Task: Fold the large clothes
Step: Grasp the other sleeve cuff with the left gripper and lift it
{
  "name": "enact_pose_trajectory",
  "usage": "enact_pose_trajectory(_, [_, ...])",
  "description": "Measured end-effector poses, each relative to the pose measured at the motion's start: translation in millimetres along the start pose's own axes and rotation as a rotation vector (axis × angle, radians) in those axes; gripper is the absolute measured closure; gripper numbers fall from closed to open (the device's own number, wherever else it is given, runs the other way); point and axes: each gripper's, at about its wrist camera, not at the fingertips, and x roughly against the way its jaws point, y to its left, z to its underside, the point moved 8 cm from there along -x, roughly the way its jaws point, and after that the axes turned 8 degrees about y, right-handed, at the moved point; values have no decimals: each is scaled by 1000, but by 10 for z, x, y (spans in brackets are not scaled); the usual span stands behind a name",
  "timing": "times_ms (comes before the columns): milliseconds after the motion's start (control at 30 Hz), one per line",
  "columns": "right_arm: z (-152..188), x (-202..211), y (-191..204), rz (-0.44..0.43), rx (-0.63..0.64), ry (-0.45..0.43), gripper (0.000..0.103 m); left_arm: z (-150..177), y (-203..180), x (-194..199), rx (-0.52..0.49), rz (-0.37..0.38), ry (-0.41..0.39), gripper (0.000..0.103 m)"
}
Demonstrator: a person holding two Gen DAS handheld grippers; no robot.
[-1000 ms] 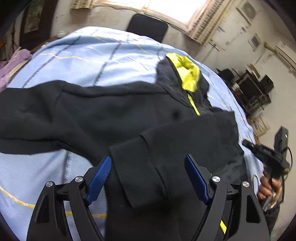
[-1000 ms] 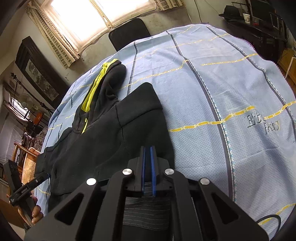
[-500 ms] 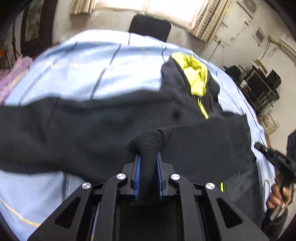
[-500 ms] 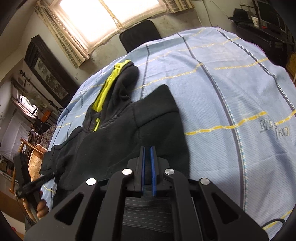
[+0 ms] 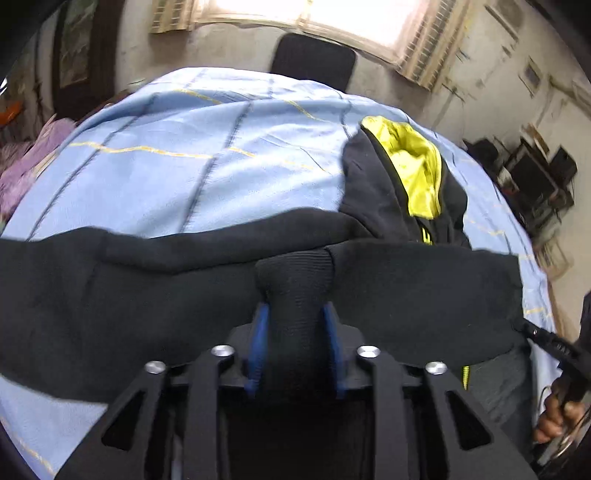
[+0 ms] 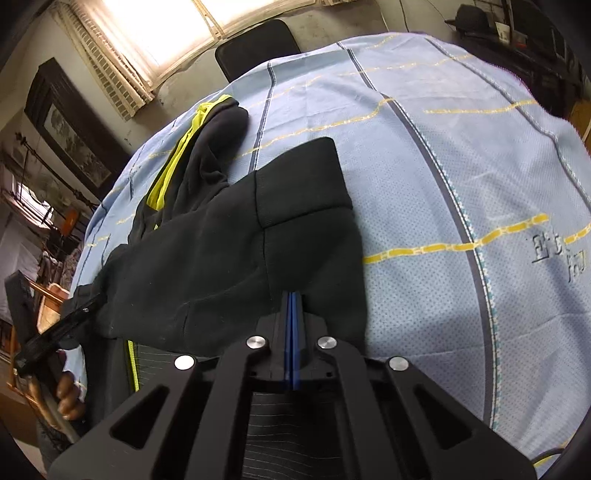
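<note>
Left wrist view, nearest first: the left gripper [image 5: 294, 328] has its blue pads [image 5: 258, 343] pinched on the ribbed cuff [image 5: 295, 280] of the black hoodie [image 5: 166, 291], the knit bunched up between them. Beyond it, the fleecy black cloth stretches across the frame from left to right over the light blue bedsheet [image 5: 184, 166], which is woven with dark stripes and thin yellow lines. Farther off and to the right lies the hood, its shiny yellow-green lining [image 5: 417, 162] turned up. At the far edge stands a black chair [image 5: 314, 59] below a bright window [image 5: 332, 14]. At the near right edge, the person's right hand [image 5: 557, 417] holds the other tool's handle.

Right wrist view: the right gripper [image 6: 292, 306] has its blue pads pressed flat together on the near edge of the hoodie [image 6: 221, 251]; a striped grey inner layer shows just below. A sleeve with a stitched seam lies folded over the body. To the right, embroidered grey lettering [image 6: 557, 251] sits on the sheet, too small to read. At the near left, the left hand [image 6: 68, 395] grips its handle.
</note>
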Motion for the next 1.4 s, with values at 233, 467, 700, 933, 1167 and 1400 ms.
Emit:
enact_pose_trajectory(233, [22, -15, 113, 22, 52, -3, 98, 35, 24, 127, -11, -13, -28, 52])
enact_pose_trajectory(467, [38, 39, 49, -79, -5, 11, 90, 108, 117, 120, -3, -65, 2, 52])
enact_pose_trajectory(700, [27, 273, 80, -129, -8, -58, 71, 377, 806, 820, 191, -62, -112, 36])
enact_pose_trajectory(933, [36, 366, 65, -135, -20, -83, 70, 746, 1750, 1178, 413, -128, -128, 37])
enact_pose_trajectory(1167, [38, 353, -33, -137, -53, -85, 66, 796, 2163, 1035, 620, -24, -123, 37])
enact_pose_trajectory(1400, [34, 311, -61, -136, -67, -74, 61, 604, 2198, 940, 646, -41, -147, 36])
